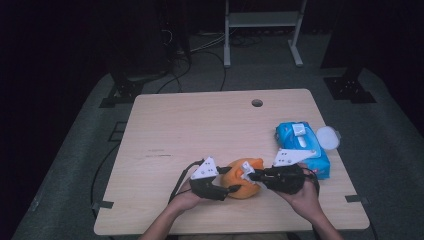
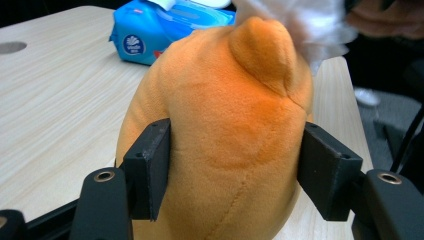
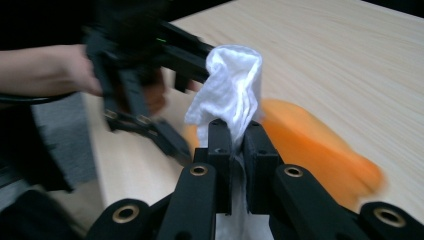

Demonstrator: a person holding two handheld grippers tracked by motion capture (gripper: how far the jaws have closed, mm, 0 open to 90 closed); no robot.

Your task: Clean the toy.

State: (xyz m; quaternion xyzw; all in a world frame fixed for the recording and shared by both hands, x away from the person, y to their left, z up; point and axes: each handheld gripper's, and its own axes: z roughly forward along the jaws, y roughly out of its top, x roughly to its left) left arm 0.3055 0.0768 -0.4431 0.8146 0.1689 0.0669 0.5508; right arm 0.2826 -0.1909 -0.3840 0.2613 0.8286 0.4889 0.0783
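A light wood worktop (image 1: 200, 125) seen from above, with a person's two forearms coming in from the near edge, each hand holding a two-jaw tool. Near the middle of the near edge sits an orange plush toy (image 1: 244, 179), between the two tools.

The left tool (image 1: 231, 181) is clamped on the plush toy. In the left gripper view its black pads (image 2: 148, 170) press into both sides of the rounded orange body (image 2: 225, 140), and the fabric bulges slightly around them. A small rounded ear or nub sticks up at the top of the toy.

The right tool (image 1: 251, 175) has its jaws drawn together on a white wet wipe (image 3: 231, 95). The wipe stands up crumpled from between the jaws and sits against the top of the toy, as if wiping it. The right gripper view is blurred.

To the far right of the toy lies a blue pack of wet wipes (image 1: 304, 146), its flap lid open, with a round white lid (image 1: 328, 137) just beside it at the right edge. A small round hole (image 1: 257, 103) marks the far part of the worktop.

The toy looks light, soft and squashy, so it likely yields under pressure and may roll or twist. A hold across the widest part of the body seems steadiest. The wipe is thin, limp and probably damp, best pinched at a gathered fold.
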